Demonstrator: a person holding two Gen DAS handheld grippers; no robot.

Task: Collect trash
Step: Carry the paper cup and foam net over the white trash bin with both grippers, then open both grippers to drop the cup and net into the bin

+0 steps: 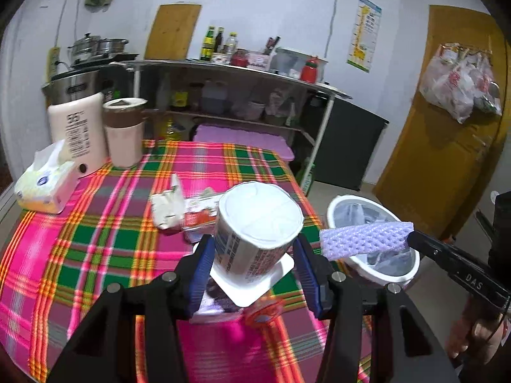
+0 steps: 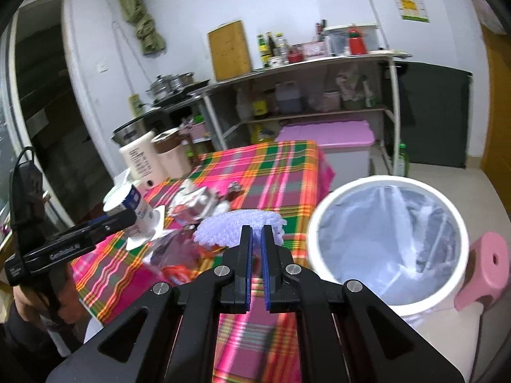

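Two hand-held grippers hover over a table under a pink-and-green plaid cloth. On the left, the left gripper clamps its blue-padded fingers on an upturned white printed paper cup, above crumpled wrappers. To the right, the right gripper pinches a lilac foam net sleeve, fingers together, beside the white round bin lined with clear plastic.

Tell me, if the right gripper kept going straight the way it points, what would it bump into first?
Probably the plaid table. The right gripper, shut on the purple foam net, aims down toward it. The white bin sits off to the right, though depth is hard to judge.
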